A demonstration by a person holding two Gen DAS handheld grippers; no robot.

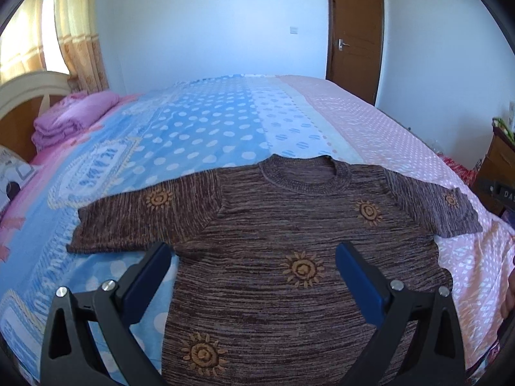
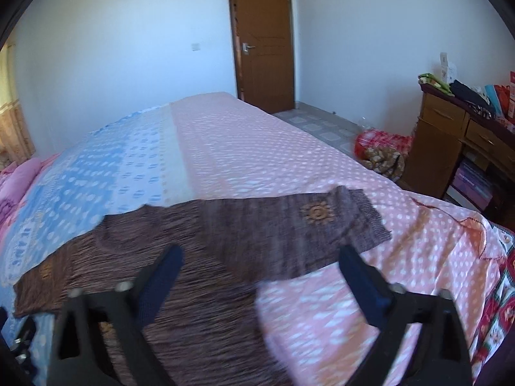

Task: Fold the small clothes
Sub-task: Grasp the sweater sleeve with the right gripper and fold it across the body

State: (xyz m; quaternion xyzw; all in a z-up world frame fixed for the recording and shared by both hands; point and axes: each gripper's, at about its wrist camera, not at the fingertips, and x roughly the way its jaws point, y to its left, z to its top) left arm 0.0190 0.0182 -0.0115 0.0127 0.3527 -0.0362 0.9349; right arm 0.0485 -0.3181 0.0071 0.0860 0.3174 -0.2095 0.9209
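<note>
Sweater flat on bed, both hand-held grippers wide and empty, fold not started.

Brown knit sweater [image 1: 289,257] lies face up on the bed [image 1: 199,135], collar away from the cameras, both short sleeves spread out to the sides, so every edge is easy to reach. Left hand-held gripper [image 1: 254,254] hovers over the chest, jaws wide, nothing between them. Right hand-held gripper [image 2: 260,257] is wide too, aimed near the right sleeve [image 2: 322,225]; that view is motion-blurred. Likely first move: pinch a sleeve edge and fold it inward over the body.
</note>
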